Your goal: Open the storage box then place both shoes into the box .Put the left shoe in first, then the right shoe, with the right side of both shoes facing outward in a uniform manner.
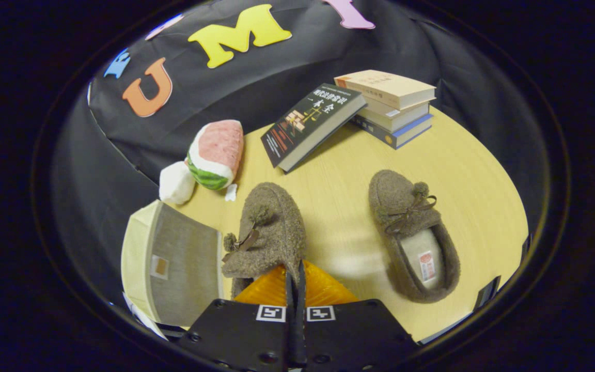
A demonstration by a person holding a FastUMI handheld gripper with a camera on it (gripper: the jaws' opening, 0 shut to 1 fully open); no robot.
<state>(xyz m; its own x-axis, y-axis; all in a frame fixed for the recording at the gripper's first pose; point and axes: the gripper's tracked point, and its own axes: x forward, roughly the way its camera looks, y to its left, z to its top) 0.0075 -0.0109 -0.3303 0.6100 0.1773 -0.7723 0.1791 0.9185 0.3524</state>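
Observation:
My gripper (295, 276) is shut on the heel rim of a fuzzy brown slipper (269, 232), both fingers pressed together on its edge. That slipper is tipped on its side just ahead of the fingers, its pompom bow facing the storage box. The cream storage box (137, 248) with a grey panel (184, 268) stands close beside the held slipper, on the bow's side. The second brown slipper (411, 232) lies flat on the yellow wooden table (339, 175) on the other side of the fingers, toe pointing away, its pale lining and label showing.
Beyond the slippers a black book (310, 124) leans against a stack of three books (393, 106). A watermelon-slice plush (217, 152) and a white soft lump (176, 182) lie beyond the box, near the black booth wall.

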